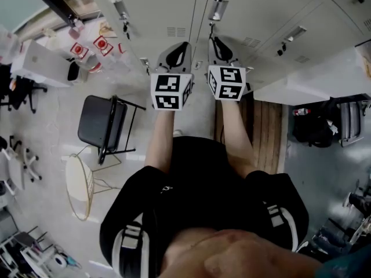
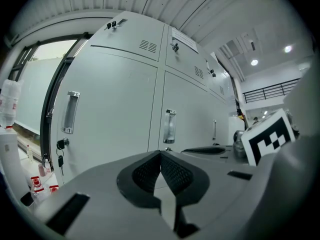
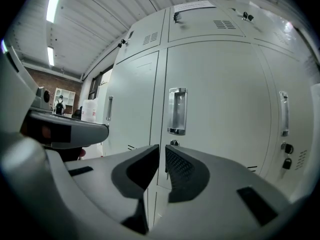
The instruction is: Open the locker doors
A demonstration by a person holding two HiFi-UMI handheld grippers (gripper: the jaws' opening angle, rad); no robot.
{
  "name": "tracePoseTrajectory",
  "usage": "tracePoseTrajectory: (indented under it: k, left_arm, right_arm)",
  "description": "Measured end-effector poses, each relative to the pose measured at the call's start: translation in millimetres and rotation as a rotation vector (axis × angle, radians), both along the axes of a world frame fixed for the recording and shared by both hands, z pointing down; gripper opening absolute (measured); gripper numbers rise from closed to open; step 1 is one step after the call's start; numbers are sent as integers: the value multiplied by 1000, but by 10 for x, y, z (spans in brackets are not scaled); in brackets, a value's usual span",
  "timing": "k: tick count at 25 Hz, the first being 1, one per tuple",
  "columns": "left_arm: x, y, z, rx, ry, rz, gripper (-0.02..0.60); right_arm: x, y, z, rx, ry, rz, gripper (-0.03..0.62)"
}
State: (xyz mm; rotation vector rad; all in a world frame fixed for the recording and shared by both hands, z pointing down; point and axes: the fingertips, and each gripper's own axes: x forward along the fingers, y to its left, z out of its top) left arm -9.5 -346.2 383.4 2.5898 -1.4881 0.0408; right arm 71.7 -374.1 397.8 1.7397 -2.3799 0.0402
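The grey locker doors [image 3: 215,109] stand closed just ahead of both grippers. The left gripper [image 2: 160,156] has its jaws pressed together and empty. The right gripper [image 3: 162,151] shows a thin gap between its jaws with nothing in it. The doors look like stiff, light sheet metal that should swing easily. The chrome handle [image 3: 177,111] is the likely place to take hold, though it is probably slippery.

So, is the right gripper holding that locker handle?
No, the right gripper is empty, and the locker handle sits untouched beyond it.
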Motion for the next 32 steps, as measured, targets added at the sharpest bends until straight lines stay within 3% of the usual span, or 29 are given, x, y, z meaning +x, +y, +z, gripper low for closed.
tracePoseTrajectory:
  k: [24, 32]
  left_arm:
    - [-333, -322, 124, -30, 1, -40, 11]
    - [-338, -375, 180, -41, -5, -37, 11]
  right_arm:
    - [38, -396, 199, -62, 15, 115, 38]
    - [63, -420, 200, -73, -78, 121, 38]
